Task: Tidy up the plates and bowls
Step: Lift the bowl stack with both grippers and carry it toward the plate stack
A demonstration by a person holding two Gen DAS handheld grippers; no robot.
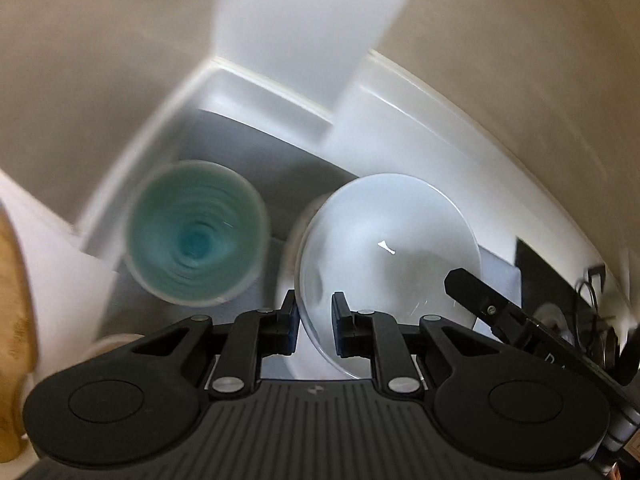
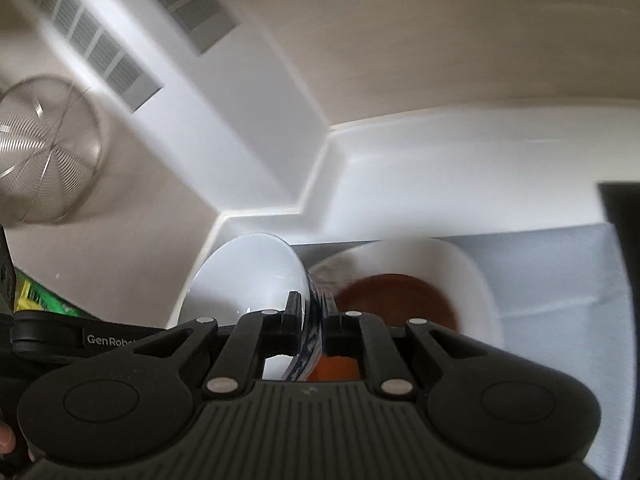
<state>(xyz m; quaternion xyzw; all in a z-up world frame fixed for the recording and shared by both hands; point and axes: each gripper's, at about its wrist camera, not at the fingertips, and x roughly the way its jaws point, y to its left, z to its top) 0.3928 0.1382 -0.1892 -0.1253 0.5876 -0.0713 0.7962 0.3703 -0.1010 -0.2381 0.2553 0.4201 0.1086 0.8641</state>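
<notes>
A white bowl [image 1: 388, 248] hangs tilted above the grey mat [image 1: 256, 168]. My left gripper [image 1: 314, 322] is shut on its near rim. In the right wrist view the same white bowl [image 2: 248, 280] shows a blue pattern on its outside, and my right gripper [image 2: 316, 316] is shut on its rim. A black finger of the right gripper [image 1: 480, 300] shows at the bowl's far rim in the left wrist view. A teal bowl [image 1: 196, 232] stands blurred to the left below. A brown dish [image 2: 396, 300] rests in a white plate [image 2: 476, 280] to the right.
White ledges and beige walls [image 1: 280, 92] close in the corner behind. A metal mesh strainer [image 2: 44, 148] and a vent grille [image 2: 100, 48] are at the left, and a green packet [image 2: 40, 300] lies lower left. A wooden board [image 1: 12, 320] stands at the left edge. Cables [image 1: 596, 304] lie at the far right.
</notes>
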